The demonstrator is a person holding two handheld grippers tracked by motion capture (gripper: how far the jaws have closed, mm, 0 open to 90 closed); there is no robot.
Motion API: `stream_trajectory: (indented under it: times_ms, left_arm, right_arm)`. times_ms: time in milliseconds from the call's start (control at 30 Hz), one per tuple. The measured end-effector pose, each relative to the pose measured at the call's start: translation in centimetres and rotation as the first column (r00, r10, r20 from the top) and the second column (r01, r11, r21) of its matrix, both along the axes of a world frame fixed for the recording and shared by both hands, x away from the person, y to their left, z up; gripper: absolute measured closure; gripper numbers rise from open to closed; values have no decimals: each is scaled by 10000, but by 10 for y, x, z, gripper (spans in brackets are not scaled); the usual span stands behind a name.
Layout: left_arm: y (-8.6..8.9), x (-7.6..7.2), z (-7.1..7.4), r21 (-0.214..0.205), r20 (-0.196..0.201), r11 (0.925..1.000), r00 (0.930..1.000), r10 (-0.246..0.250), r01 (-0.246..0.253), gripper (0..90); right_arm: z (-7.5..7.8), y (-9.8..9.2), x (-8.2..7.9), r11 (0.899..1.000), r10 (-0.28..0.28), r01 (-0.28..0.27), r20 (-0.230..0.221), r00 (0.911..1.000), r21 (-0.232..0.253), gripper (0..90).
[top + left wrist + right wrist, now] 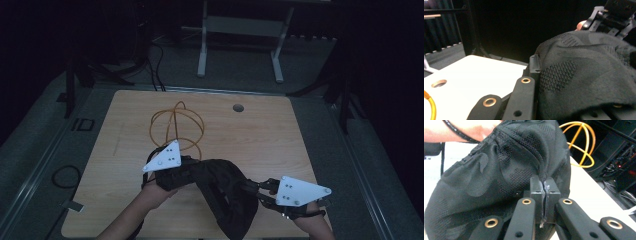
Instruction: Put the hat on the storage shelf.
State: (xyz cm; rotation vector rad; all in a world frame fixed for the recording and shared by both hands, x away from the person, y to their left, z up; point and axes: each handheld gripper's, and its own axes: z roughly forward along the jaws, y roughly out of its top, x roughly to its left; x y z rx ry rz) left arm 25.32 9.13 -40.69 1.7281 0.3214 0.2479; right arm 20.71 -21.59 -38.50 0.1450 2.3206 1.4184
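Observation:
A black mesh garment [220,185] hangs in a hump between my two grippers above the near part of the wooden table [260,135]. My left gripper [189,163] is shut on its left end. In the left gripper view the cloth [586,65] drapes over that gripper [539,70] and hides its right jaw. My right gripper [254,188] is shut on the other end. In the right gripper view its pads [545,187] pinch a thin folded edge of the garment [499,170]. A bare forearm [461,130] shows behind the cloth.
A coiled orange cable [176,125] lies on the table beyond the garment, also the orange cable [581,142] past the table edge side. A round hole [238,107] sits near the far edge. White stand legs [240,30] rise behind; a black cable loop [65,176] lies left.

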Motion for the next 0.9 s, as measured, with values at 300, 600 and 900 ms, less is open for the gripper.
stream_trajectory:
  times_ms: [300, 600, 900]
  left_arm:
    - [-4, -12, 4, 812, 1339, 9867, 9826, 1289, -1405, 781]
    - [28, -14, -2, 501, 935, 9793, 9772, 1908, -1960, 614]
    - [56, -20, -27, 657, 695, 9631, 9640, 2566, -2611, 469]
  right_arm:
    - [7, -12, 1, 9982, -351, 357, -136, 9993, 485, 883]
    - [16, -30, 8, 9834, -1358, 1386, -313, 9902, 1168, 883]
    - [30, -38, 28, 9440, -2672, 2720, -507, 9623, 1867, 882]
